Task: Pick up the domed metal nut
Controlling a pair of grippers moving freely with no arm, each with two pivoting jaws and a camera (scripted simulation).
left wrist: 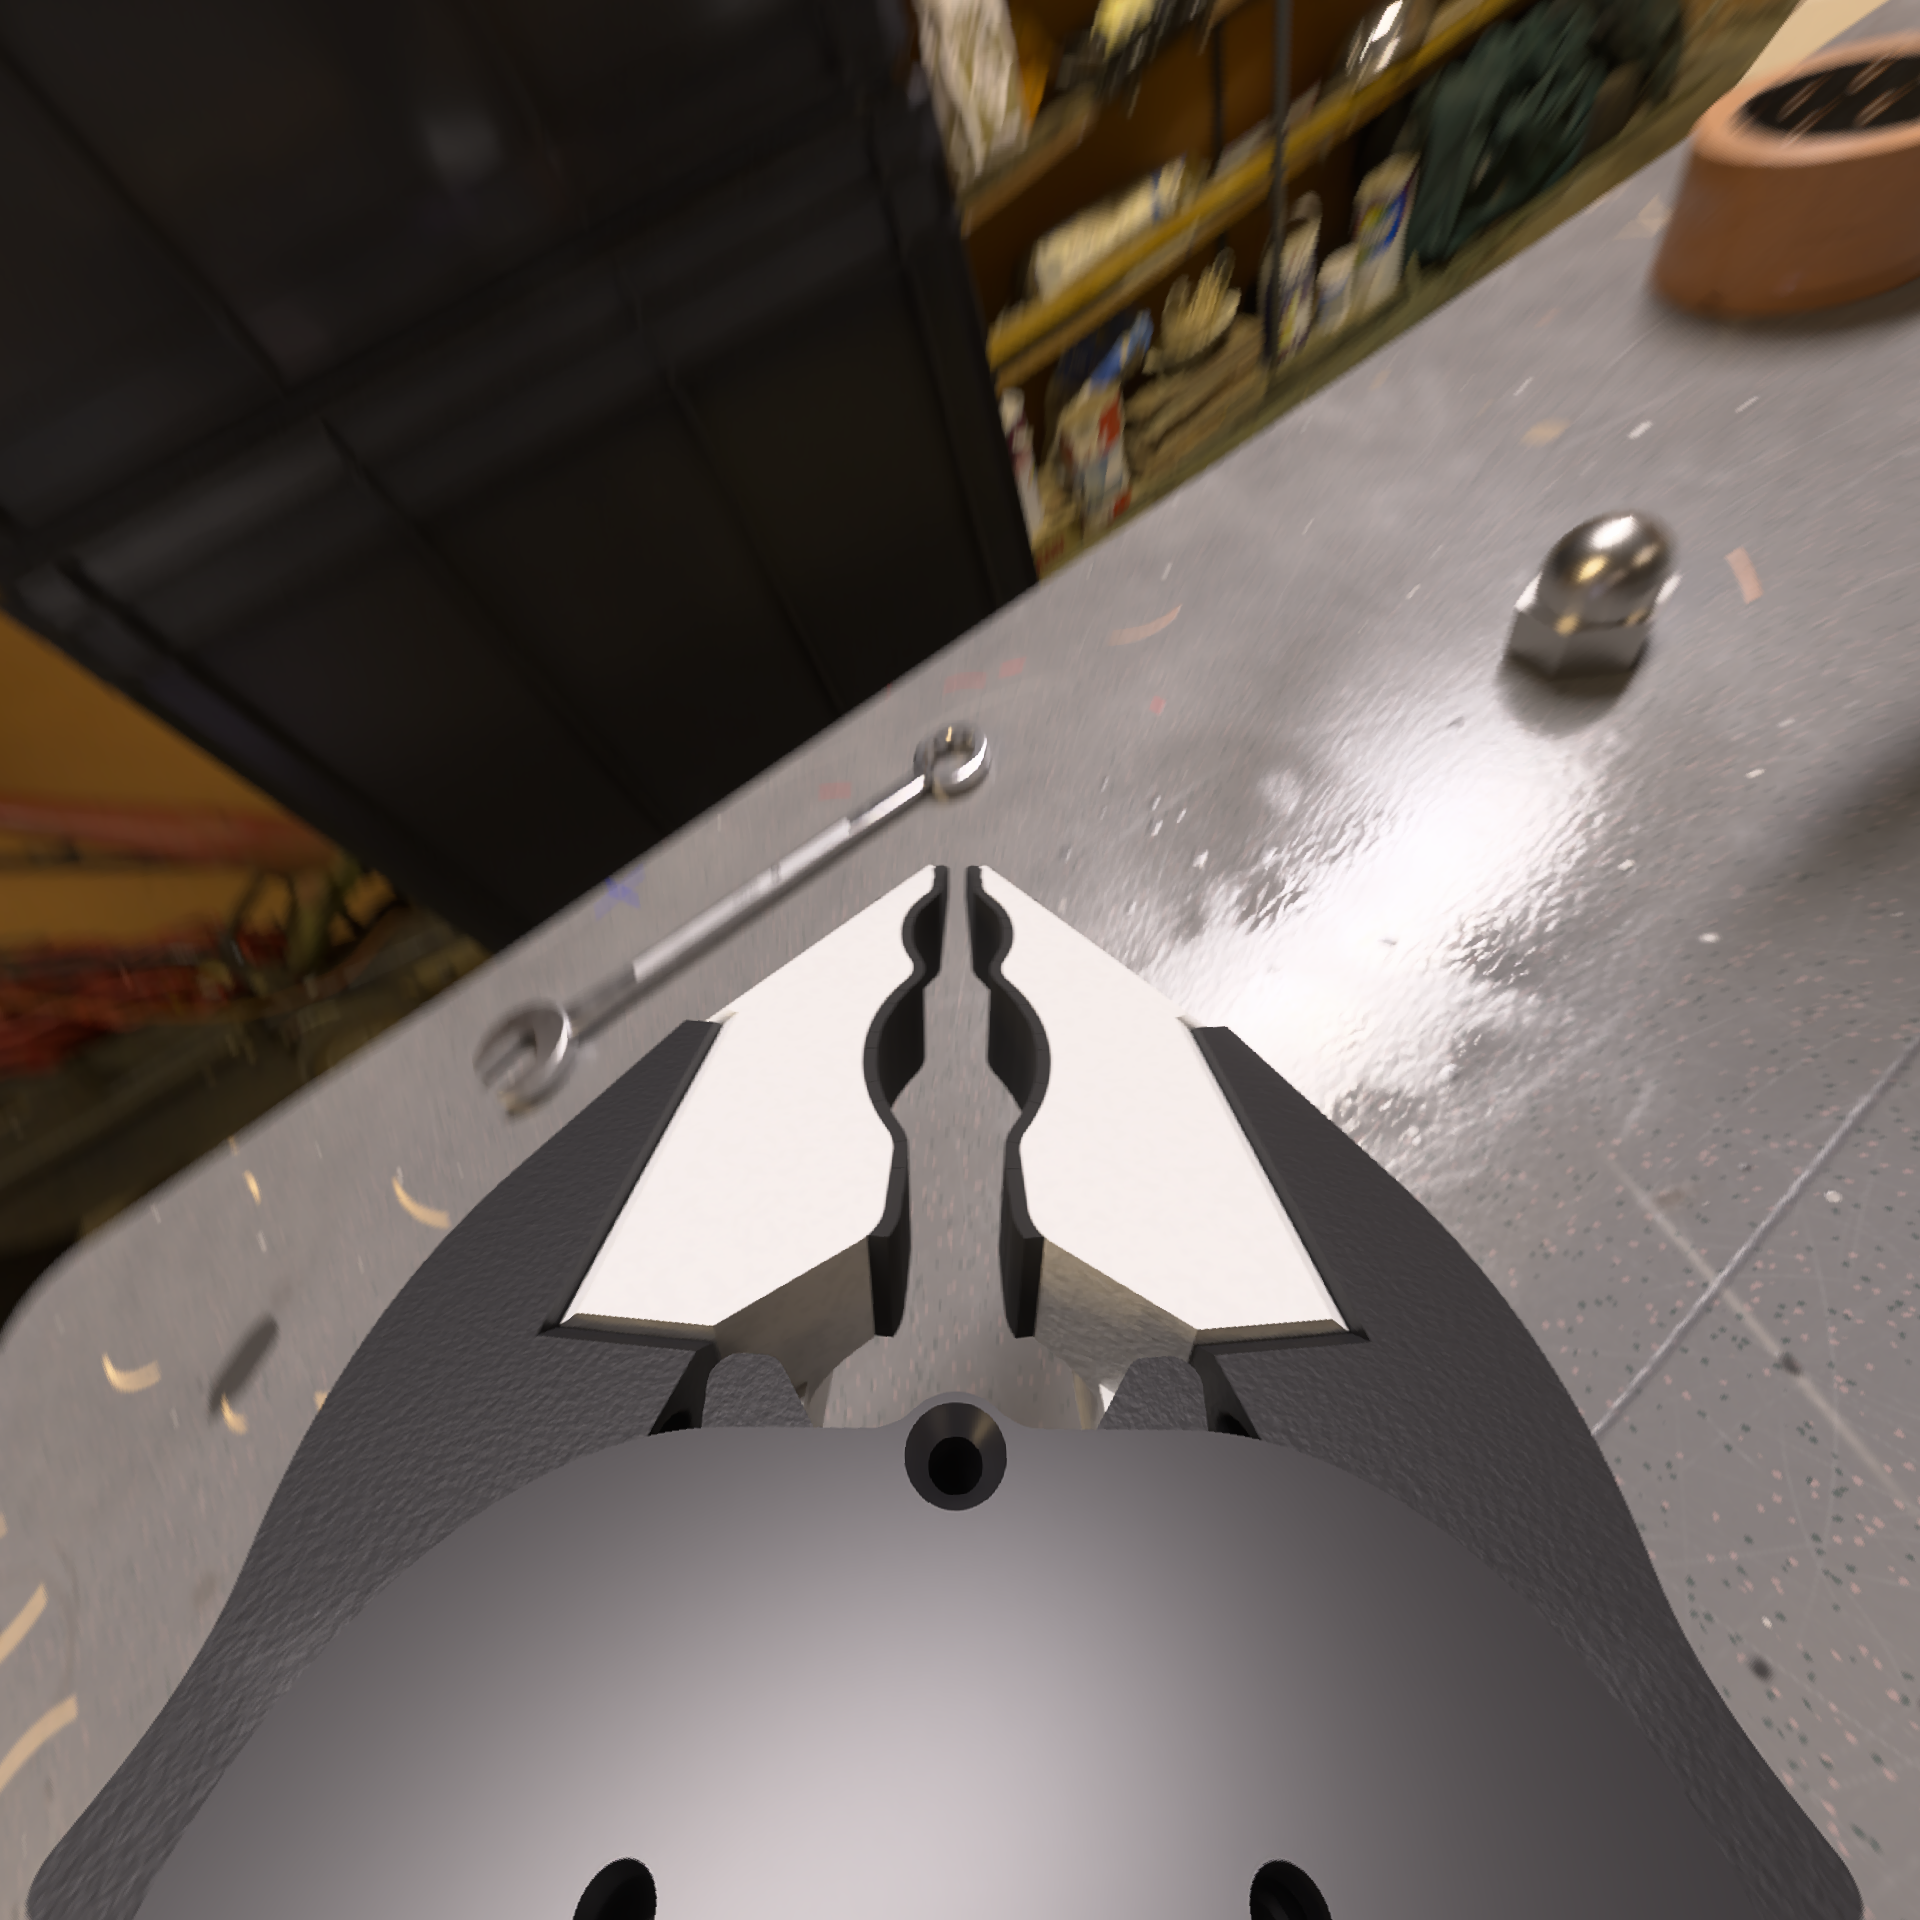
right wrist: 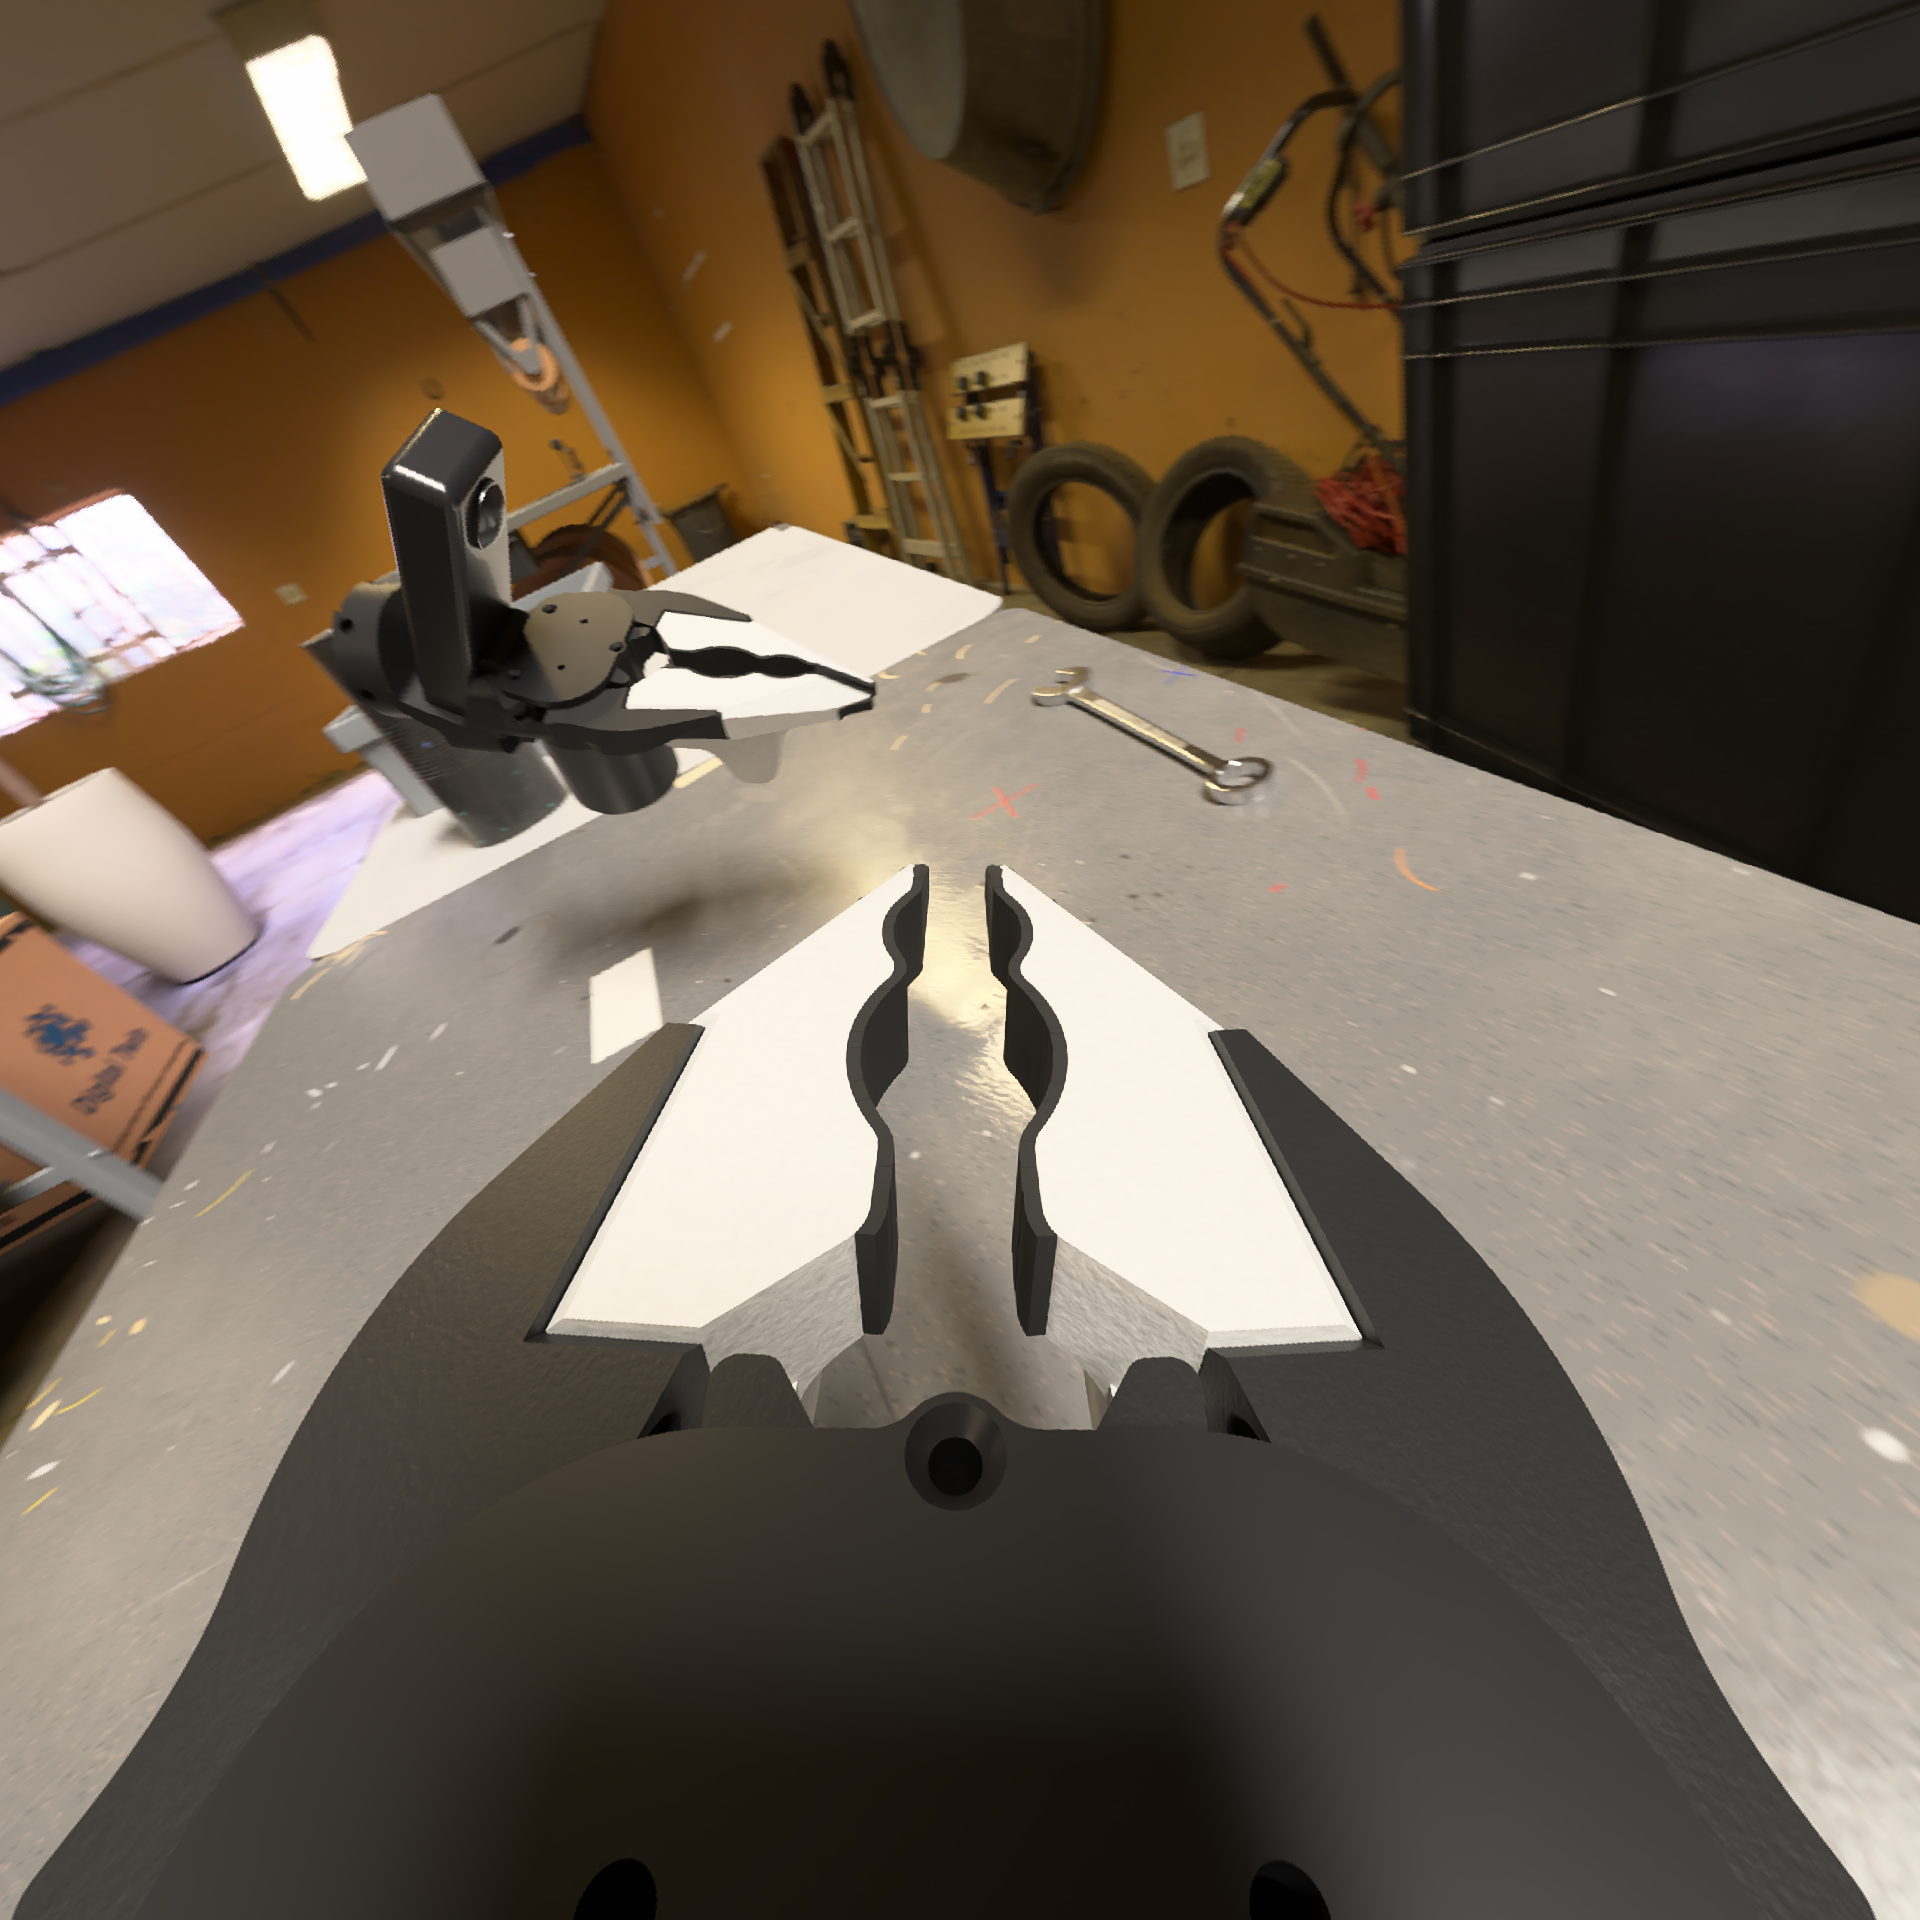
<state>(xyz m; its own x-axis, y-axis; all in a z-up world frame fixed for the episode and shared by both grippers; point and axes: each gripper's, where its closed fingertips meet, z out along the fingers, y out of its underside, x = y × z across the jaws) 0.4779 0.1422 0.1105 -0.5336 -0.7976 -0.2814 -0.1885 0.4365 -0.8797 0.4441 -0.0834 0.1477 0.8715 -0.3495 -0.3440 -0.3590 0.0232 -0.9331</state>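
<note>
The domed metal nut (left wrist: 1590, 603) is shiny, with a hex base and a rounded cap. It stands upright on the grey workbench (left wrist: 1455, 1039), far ahead and to the right of my left gripper (left wrist: 956, 873). The left gripper hovers above the bench with its jaws together and nothing in them; it also shows in the right wrist view (right wrist: 868, 691). My right gripper (right wrist: 954, 873) hovers above the bench with a narrow gap between its jaws, and it is empty. The nut is not in the right wrist view.
A silver combination wrench (left wrist: 727, 914) lies just ahead-left of the left gripper, near the bench edge; it also shows in the right wrist view (right wrist: 1153, 732). A terracotta pot (left wrist: 1808, 197) stands at the far right. A black cabinet (right wrist: 1662, 468) borders the bench.
</note>
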